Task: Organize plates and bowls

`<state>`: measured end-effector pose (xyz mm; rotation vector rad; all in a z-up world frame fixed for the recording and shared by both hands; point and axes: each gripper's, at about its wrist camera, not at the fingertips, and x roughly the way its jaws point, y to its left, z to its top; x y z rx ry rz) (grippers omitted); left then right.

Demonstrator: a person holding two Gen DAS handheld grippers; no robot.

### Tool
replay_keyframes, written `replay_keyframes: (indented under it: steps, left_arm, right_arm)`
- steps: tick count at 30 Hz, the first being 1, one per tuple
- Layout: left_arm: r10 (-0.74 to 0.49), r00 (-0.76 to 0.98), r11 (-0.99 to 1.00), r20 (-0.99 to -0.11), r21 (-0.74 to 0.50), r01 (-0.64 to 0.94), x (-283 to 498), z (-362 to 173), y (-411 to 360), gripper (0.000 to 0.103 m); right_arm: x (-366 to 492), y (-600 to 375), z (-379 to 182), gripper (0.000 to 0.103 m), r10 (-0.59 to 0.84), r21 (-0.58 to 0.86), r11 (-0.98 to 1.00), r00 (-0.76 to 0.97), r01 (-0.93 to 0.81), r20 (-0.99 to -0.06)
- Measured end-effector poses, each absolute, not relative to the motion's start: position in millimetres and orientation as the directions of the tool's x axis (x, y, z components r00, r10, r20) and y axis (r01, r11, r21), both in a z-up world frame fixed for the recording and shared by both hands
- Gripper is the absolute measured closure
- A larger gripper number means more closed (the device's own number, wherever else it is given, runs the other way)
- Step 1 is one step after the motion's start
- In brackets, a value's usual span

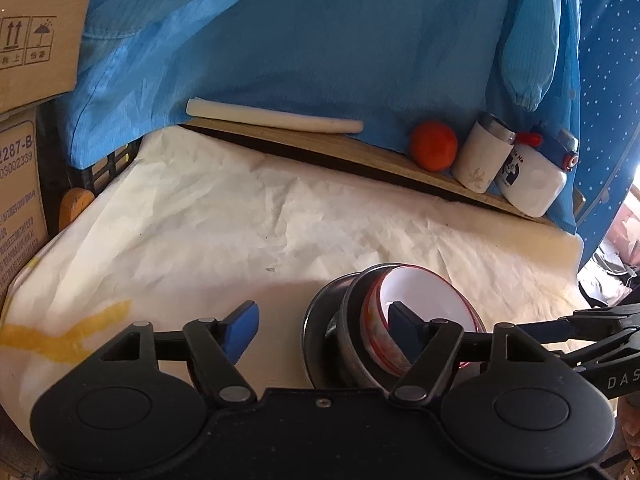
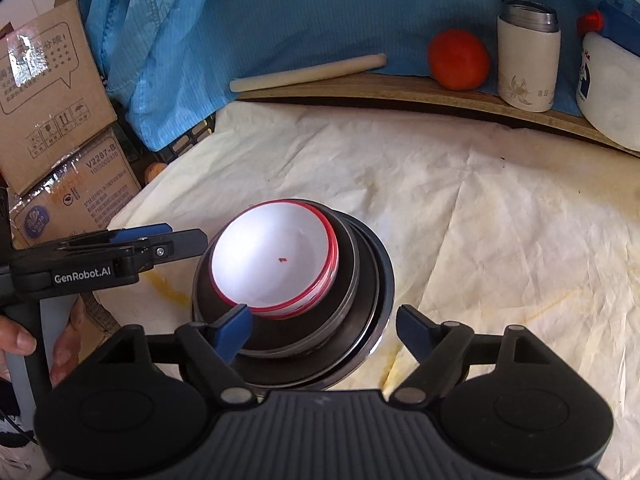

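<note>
From the left wrist view, the left gripper (image 1: 324, 326) hung released and empty, jaws spread wide. The stack sat just ahead and to its right: a white bowl (image 1: 424, 296) with a red rim nested in a dark bowl (image 1: 352, 344), on a dark plate (image 1: 316, 344), all on the table (image 1: 224, 216) under its crumpled white cover. The right-hand finger (image 1: 404, 330) overlapped the white bowl's rim; whether it touched I could not tell.

From the right wrist view, the right gripper (image 2: 324, 330) was also released, holding nothing. The white bowl (image 2: 276, 258) lay straight ahead, slightly left of its centre line, with the dark bowl (image 2: 352, 276) and plate (image 2: 384, 280) between its spread fingers. The left gripper (image 2: 168, 240) reached in from the left, beside the stack. I judged the right one better lined up on the stack.
</note>
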<state>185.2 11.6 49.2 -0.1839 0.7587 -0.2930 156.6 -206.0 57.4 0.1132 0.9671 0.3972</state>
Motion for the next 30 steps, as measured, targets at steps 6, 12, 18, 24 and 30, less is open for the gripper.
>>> replay_keyframes:
  steps: [6,12,18,24,30]
  left_arm:
    - [-0.313,0.717,0.947,-0.623,-0.262,0.185,177,50,13,0.021]
    - [-0.295,0.760,0.953,-0.579,-0.234,0.192,165,53,15,0.010]
    - [-0.282,0.791,0.958,-0.543,-0.210,0.197,151,53,14,0.006]
    - [-0.282,0.804,0.958,-0.524,-0.198,0.207,141,55,11,0.004]
    - [-0.273,0.825,0.961,-0.495,-0.179,0.211,131,57,9,0.002]
  right_arm:
    - [149,-210,58,0.010,0.400,0.291,0.915,0.550,-0.279,-0.733]
    - [133,-211,61,0.003,0.413,0.281,0.911,0.643,-0.303,-0.645]
    - [118,-211,63,0.000,0.403,0.249,0.915,0.710,-0.317,-0.577]
    - [107,-213,66,0.000,0.389,0.219,0.921,0.747,-0.322,-0.538]
    - [97,-210,67,0.000,0.382,0.187,0.924,0.765,-0.335,-0.519]
